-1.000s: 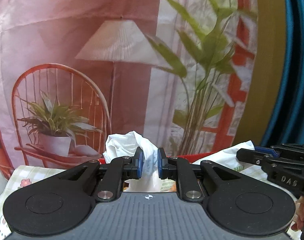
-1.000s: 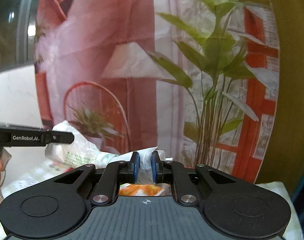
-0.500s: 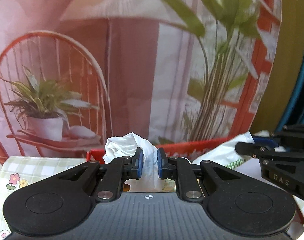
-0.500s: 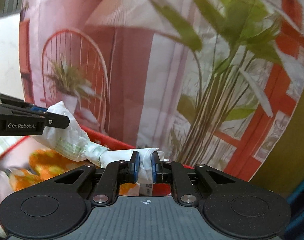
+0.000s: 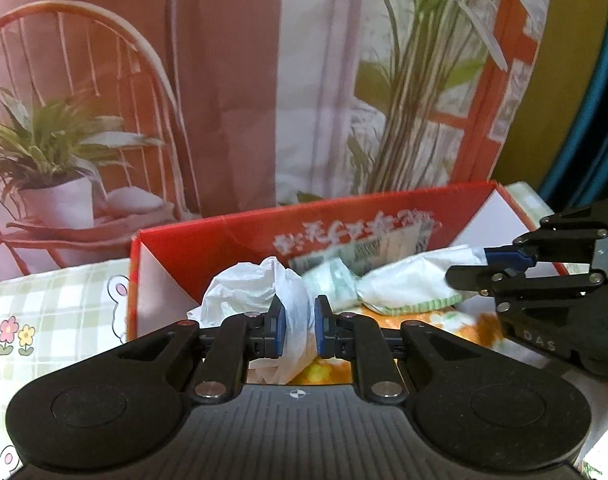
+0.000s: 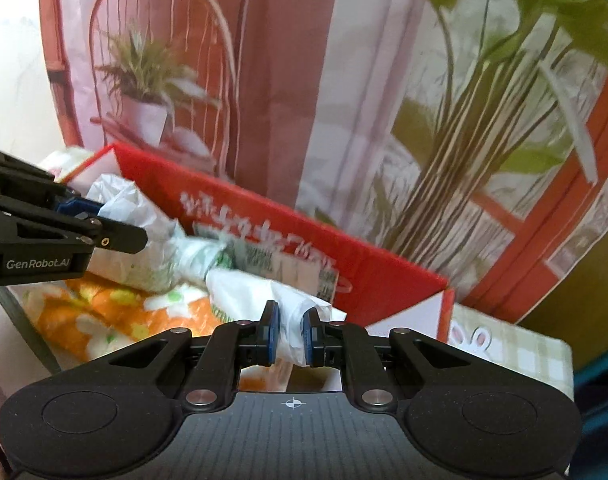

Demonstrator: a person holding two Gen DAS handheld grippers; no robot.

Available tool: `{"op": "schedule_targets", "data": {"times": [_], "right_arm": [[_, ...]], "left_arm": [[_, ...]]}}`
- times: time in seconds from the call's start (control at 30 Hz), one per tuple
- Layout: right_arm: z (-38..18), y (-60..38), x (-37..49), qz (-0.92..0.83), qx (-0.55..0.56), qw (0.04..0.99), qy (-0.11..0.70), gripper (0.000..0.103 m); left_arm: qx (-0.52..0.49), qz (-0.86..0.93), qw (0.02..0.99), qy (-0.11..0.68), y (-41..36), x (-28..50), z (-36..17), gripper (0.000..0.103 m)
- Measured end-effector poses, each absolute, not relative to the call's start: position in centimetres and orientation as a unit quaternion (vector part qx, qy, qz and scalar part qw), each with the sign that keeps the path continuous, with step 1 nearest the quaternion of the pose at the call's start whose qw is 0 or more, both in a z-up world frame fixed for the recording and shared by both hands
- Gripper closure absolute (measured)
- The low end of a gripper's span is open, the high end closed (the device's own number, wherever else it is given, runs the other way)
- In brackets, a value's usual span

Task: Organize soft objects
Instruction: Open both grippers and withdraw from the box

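A white plastic bag with green print (image 5: 384, 286) (image 6: 176, 256) hangs stretched between my two grippers, over an open red cardboard box (image 5: 232, 252) (image 6: 384, 276). My left gripper (image 5: 298, 330) is shut on the bag's left crumpled end. My right gripper (image 6: 289, 334) is shut on its right end. An orange floral cloth (image 6: 88, 316) (image 5: 472, 328) lies inside the box under the bag. Each gripper shows from the side in the other's view, the right gripper (image 5: 484, 266) in the left wrist view and the left gripper (image 6: 104, 226) in the right.
The box stands on a green-checked tablecloth with rabbits and flowers (image 5: 60, 312) (image 6: 516, 356). A printed backdrop of a chair, potted plant and lamp (image 5: 232, 100) hangs right behind the box. A blue and olive surface (image 5: 584, 80) is at the far right.
Both grippers have come down and tilted toward the box with the bag still held. The box's inside and the orange cloth have come into view.
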State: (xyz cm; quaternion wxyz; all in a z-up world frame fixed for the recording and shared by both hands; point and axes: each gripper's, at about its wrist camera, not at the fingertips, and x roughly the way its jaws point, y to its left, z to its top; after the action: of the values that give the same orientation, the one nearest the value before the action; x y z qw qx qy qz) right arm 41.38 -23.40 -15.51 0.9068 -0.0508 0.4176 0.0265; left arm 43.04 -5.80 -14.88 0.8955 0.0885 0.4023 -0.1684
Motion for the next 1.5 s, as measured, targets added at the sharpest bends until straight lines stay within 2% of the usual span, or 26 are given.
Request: {"op": "schedule_targets", "data": {"times": [0.13,0.2,0.23,0.33,0.37,0.43,0.5,0.57,0.67,0.83,0.9,1.2,1.5], "right_arm": [[-15.9,-23.0,41.1,0.033,-0.054,0.899,0.432,0.091],[-15.8,-22.9,40.9,0.031,-0.058,0.899,0.433,0.088],[-15.8,-22.8,40.8,0.030,-0.060,0.899,0.433,0.084],[-15.3,-22.8,40.2,0.023,-0.064,0.902,0.426,0.075],[-15.1,-22.7,39.9,0.020,-0.065,0.904,0.423,0.072],[-14.5,-22.6,39.3,0.020,-0.068,0.906,0.417,0.065],[-13.8,-22.6,38.5,0.020,-0.066,0.911,0.407,0.053],[-13.2,-22.5,37.7,0.023,-0.065,0.914,0.399,0.044],[-12.4,-22.3,36.4,0.024,-0.069,0.919,0.388,0.034],[-11.1,-22.0,33.7,0.029,-0.056,0.930,0.361,0.014],[-10.7,-21.8,32.4,0.030,-0.048,0.937,0.346,0.001],[-9.3,-22.1,25.5,0.029,0.025,0.958,0.286,0.000],[-9.3,-22.3,19.1,0.035,0.081,0.965,0.248,0.000]], "left_arm": [[0.095,-0.170,0.891,0.409,-5.9,42.6,-15.0,0.087],[0.106,-0.166,0.894,0.402,-6.0,42.3,-14.7,0.084],[0.108,-0.168,0.895,0.400,-6.0,42.1,-14.5,0.078],[0.110,-0.166,0.901,0.384,-5.9,41.1,-13.5,0.046],[0.113,-0.165,0.904,0.377,-5.9,40.8,-13.2,0.040],[0.117,-0.161,0.909,0.366,-5.9,40.0,-12.5,0.034],[0.114,-0.163,0.914,0.353,-5.6,38.9,-11.7,0.027],[0.112,-0.161,0.918,0.343,-5.3,37.9,-11.1,0.017],[0.111,-0.151,0.926,0.328,-4.8,36.1,-10.3,0.008],[0.103,-0.132,0.936,0.309,-3.6,33.0,-9.4,0.002],[0.098,-0.121,0.941,0.301,-3.2,31.5,-9.1,0.000],[0.093,-0.089,0.960,0.250,-2.5,23.8,-8.0,0.000],[0.075,-0.063,0.959,0.267,-1.3,18.4,-8.0,0.000]]}}
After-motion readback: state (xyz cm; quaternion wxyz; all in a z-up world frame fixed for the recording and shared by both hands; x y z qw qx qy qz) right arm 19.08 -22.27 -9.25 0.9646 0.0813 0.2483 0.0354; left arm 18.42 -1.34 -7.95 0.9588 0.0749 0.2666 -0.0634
